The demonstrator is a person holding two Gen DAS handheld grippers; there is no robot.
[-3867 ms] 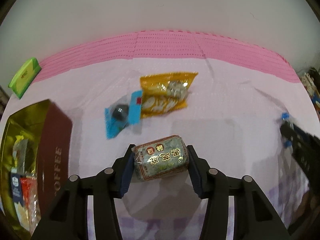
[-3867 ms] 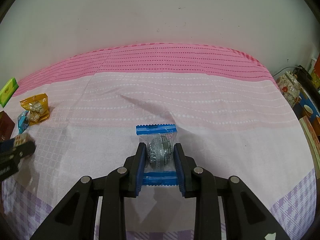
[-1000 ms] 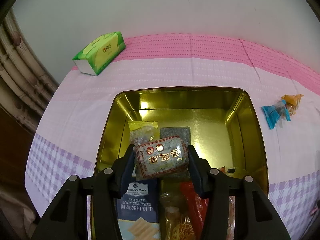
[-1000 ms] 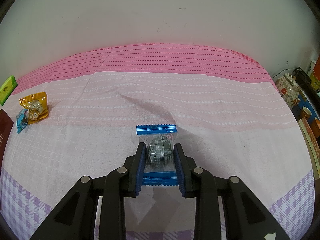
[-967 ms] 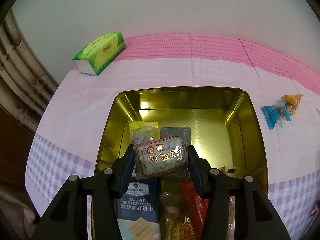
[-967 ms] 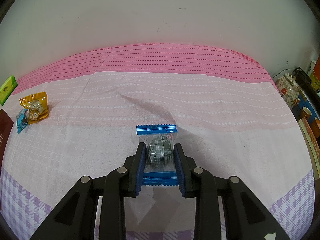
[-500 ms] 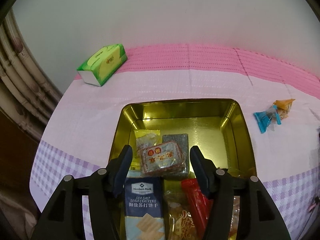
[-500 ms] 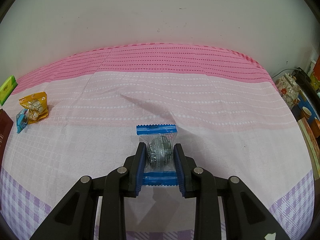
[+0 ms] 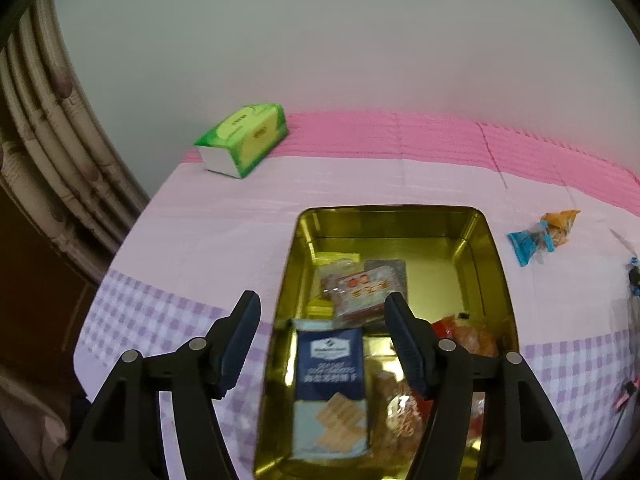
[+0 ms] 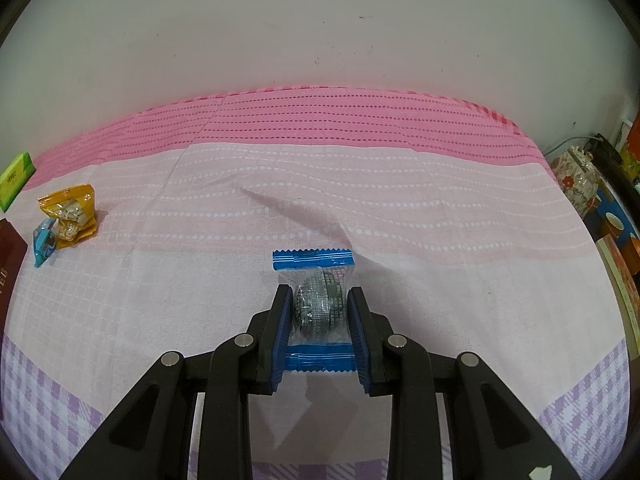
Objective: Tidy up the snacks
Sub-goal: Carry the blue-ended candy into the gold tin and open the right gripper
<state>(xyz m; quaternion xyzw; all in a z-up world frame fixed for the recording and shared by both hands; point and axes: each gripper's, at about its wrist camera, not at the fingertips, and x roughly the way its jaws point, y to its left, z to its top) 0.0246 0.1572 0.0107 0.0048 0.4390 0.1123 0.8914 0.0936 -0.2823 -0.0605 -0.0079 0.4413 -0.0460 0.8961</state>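
Observation:
In the left wrist view my left gripper point(image 9: 322, 320) is open and empty above the near end of a gold tin point(image 9: 496, 264). The green-and-red wrapped cake point(image 9: 362, 292) lies inside the tin among a blue cracker pack point(image 9: 330, 364) and other snacks. In the right wrist view my right gripper point(image 10: 318, 320) is shut on a clear, blue-ended packet with a dark round snack point(image 10: 318, 304), resting on the cloth. An orange snack bag point(image 10: 70, 214) and a small blue packet point(image 10: 43, 246) lie at far left; both show in the left wrist view point(image 9: 560, 226).
A green tissue box point(image 9: 244, 138) sits at the back left by the wall. The tin's brown side point(image 10: 8, 268) shows at the right view's left edge. A floral jar point(image 10: 578, 178) and boxes stand off the table's right end. A pink and lilac cloth point(image 10: 360, 200) covers the table.
My left gripper opened and dropped the wrapped cake into the tin, then pulled back and up. My right gripper has not moved.

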